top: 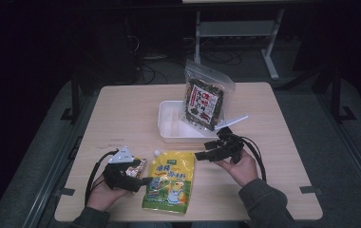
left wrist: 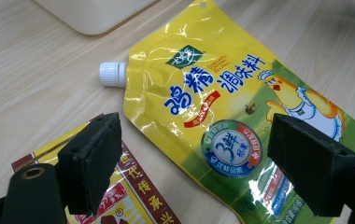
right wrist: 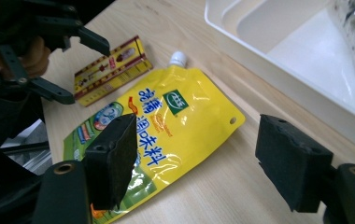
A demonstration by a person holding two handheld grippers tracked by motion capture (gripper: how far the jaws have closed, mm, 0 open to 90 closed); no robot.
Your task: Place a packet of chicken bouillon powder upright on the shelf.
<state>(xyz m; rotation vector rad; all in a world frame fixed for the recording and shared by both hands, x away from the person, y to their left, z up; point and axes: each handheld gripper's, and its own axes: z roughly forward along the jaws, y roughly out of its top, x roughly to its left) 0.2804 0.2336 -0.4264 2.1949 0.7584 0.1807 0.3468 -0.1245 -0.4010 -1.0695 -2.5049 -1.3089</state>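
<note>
On the wooden table (top: pixel 121 109), going from left to right in the high view, the left gripper (top: pixel 143 180) sits low near the front edge in the person's left hand (top: pixel 103 194), its jaws wide apart and holding nothing; just under and beside it lies a small red and yellow packet (top: pixel 139 166), flat on the wood; in the left gripper view the jaws stand open over the table, one above that packet (left wrist: pixel 124 196), the other above the yellow pouch (left wrist: pixel 241 121); the yellow pouch (top: pixel 169 181) lies flat just right of the left gripper, its white cap (top: pixel 157 153) pointing away from the person; behind it, near the middle of the table, is a white tray (top: pixel 169 124) with a clear bag of dark snacks (top: pixel 206 97) standing in it, leaning back; the right gripper (top: pixel 198 155) hangs just in front of the tray, above the pouch's far right corner, jaws spread and empty, pointing left toward the pouch (right wrist: pixel 166 126)
</note>
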